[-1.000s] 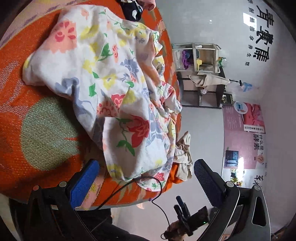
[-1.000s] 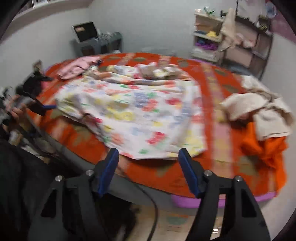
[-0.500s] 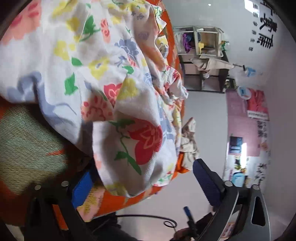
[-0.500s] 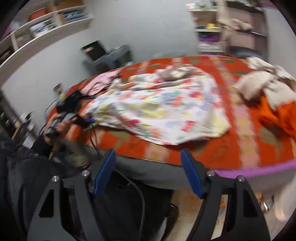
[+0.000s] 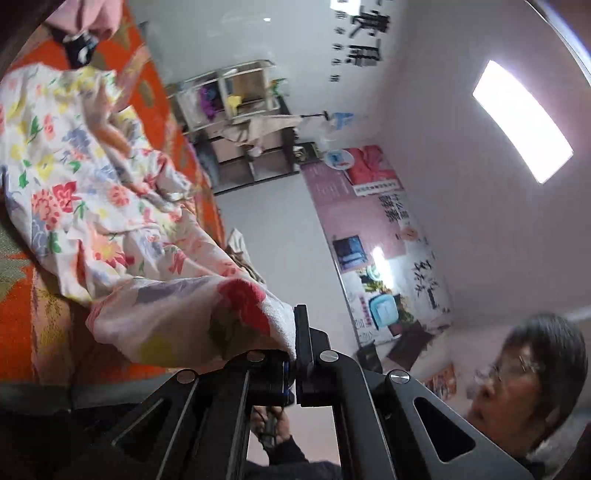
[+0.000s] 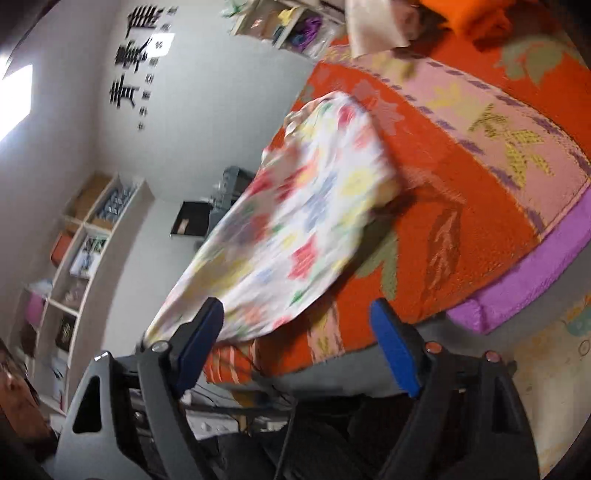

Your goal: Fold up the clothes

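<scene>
A white floral garment lies on the orange bedspread. My left gripper is shut on a corner of it and lifts that corner off the bed edge. In the right wrist view the same floral garment stretches from the bed toward the lower left, blurred. My right gripper is open and empty, just below the garment's hanging edge, at the bed's near side.
The bed has an orange patterned cover and a purple mattress edge. Beige and orange clothes lie at its far part. Pink and dark clothes lie at the far end. Shelves stand by the wall. A person's face is close.
My left gripper closed on the garment's corner and pulled it up and away from the bed. My right gripper swung round and came near the garment's lower edge, still open.
</scene>
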A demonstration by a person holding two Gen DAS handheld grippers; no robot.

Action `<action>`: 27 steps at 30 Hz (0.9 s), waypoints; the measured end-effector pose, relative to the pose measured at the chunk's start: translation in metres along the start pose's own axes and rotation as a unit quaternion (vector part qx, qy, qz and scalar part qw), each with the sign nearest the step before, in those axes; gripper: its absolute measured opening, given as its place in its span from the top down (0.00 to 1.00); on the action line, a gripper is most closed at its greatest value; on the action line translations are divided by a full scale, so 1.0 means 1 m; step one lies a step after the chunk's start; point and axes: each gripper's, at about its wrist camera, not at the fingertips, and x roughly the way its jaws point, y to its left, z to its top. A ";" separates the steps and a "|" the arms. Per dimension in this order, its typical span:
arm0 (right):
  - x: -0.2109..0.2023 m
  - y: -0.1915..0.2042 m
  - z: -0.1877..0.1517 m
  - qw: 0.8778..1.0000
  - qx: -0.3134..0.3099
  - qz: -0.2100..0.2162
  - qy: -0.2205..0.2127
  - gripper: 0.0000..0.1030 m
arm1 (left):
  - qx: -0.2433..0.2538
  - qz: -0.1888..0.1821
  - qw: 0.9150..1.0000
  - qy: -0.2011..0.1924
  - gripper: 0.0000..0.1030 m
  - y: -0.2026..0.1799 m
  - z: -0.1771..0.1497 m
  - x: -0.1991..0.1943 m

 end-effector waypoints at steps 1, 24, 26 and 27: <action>0.001 -0.003 0.005 1.000 0.004 -0.009 -0.004 0.20 | 0.000 0.009 1.000 0.010 1.00 -0.006 -0.008 -0.006; -0.067 0.110 0.020 0.991 -0.119 -0.003 -0.063 0.97 | -0.037 0.117 0.992 0.033 1.00 0.034 -0.025 -0.047; -0.095 0.107 0.005 0.989 -0.120 -0.043 -0.072 0.97 | -0.021 0.173 0.980 0.092 1.00 0.030 -0.030 -0.042; -0.105 0.095 0.000 0.989 -0.105 -0.066 -0.075 0.96 | -0.009 0.220 0.968 0.121 1.00 0.030 -0.035 -0.041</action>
